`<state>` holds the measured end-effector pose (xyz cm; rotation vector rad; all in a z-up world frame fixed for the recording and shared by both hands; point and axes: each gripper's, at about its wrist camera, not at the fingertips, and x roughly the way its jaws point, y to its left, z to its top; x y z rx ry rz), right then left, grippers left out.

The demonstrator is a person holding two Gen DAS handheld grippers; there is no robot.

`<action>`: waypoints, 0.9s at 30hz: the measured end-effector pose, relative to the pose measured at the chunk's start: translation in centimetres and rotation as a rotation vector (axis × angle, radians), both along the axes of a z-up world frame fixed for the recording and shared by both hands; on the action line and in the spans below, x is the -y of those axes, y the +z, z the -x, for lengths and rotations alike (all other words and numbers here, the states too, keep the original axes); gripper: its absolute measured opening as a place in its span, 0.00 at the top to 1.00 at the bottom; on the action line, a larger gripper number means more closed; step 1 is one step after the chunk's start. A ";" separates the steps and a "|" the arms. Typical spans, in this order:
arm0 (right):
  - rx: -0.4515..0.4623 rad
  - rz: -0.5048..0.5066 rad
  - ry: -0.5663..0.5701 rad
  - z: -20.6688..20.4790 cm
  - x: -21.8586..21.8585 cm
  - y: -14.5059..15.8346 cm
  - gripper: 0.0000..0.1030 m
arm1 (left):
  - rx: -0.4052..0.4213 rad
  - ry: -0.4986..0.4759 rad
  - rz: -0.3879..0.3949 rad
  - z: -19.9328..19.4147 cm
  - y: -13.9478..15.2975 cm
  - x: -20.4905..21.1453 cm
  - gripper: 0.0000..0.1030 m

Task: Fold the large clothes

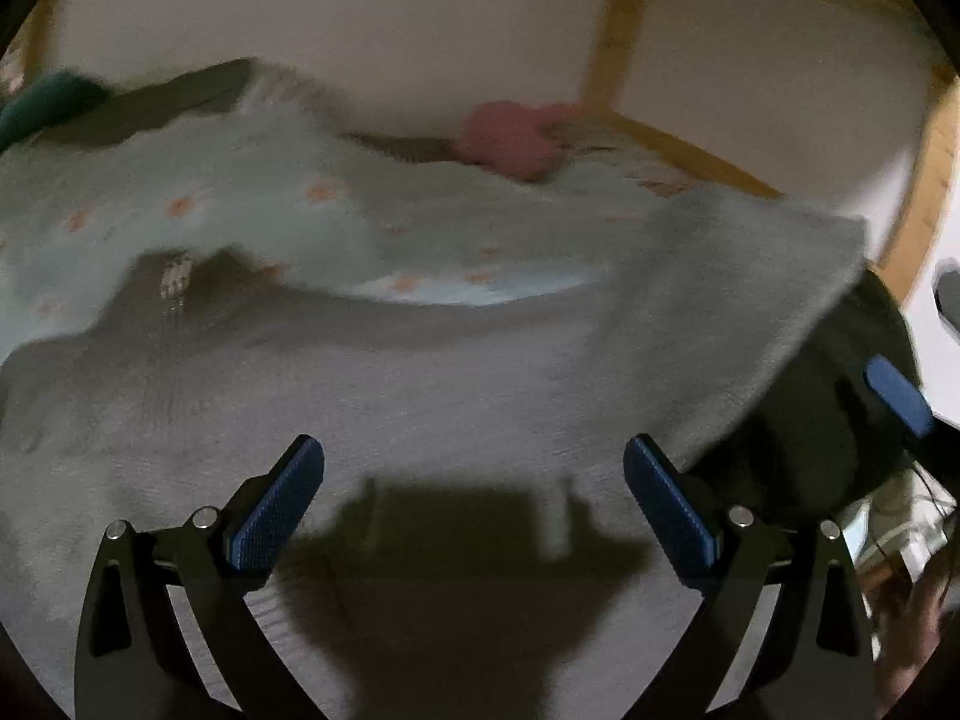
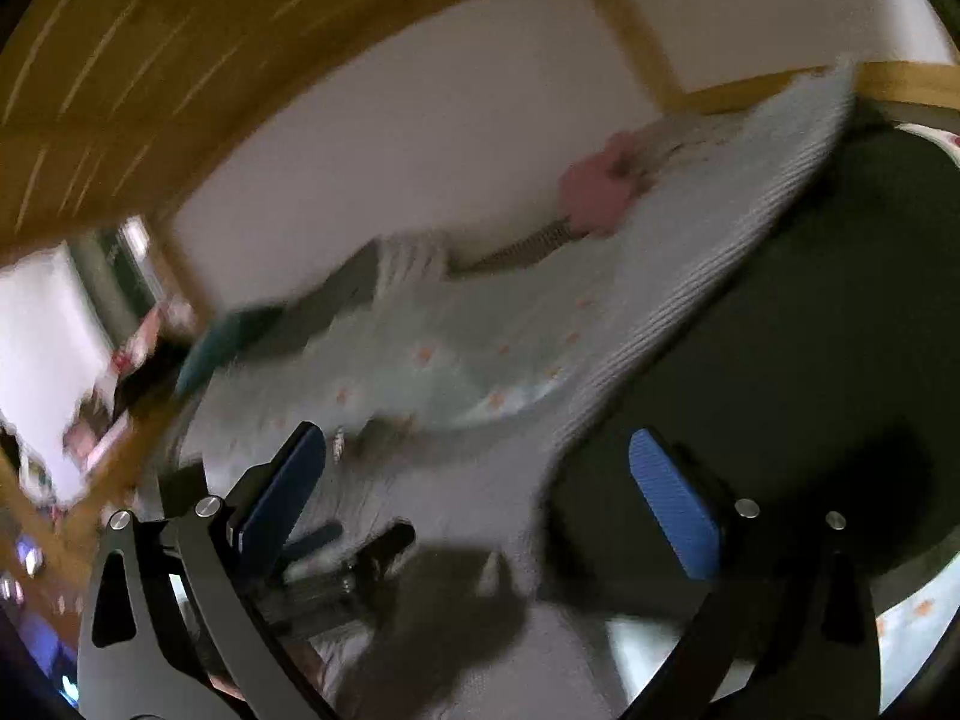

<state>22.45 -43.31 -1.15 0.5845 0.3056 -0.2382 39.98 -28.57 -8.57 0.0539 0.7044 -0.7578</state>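
Both jaws spread, one grey garment (image 1: 420, 396)

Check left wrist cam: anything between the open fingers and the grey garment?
Nothing shows there. In the left wrist view the left gripper is open over the grey garment, with only its shadow on the cloth.
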 end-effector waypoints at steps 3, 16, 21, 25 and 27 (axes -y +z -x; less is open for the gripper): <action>0.026 -0.048 -0.096 1.6 4.1 1.3 0.03 | 0.009 -0.088 0.003 1.0 0.3 4.6 0.05; -0.012 -0.089 -0.297 -3.2 15.7 1.9 0.03 | -0.022 -0.112 -0.042 1.2 -1.4 11.2 0.05; -0.012 -0.004 -0.275 -4.9 15.7 2.9 0.26 | 0.021 -0.133 -0.102 0.4 0.3 10.4 0.05; -0.051 0.138 -0.206 -5.9 13.6 3.9 0.74 | 0.082 -0.110 -0.037 -0.7 6.1 8.5 0.05; -0.077 0.204 -0.186 -6.2 12.4 3.9 0.79 | 0.116 -0.104 -0.008 -1.0 9.9 8.4 0.05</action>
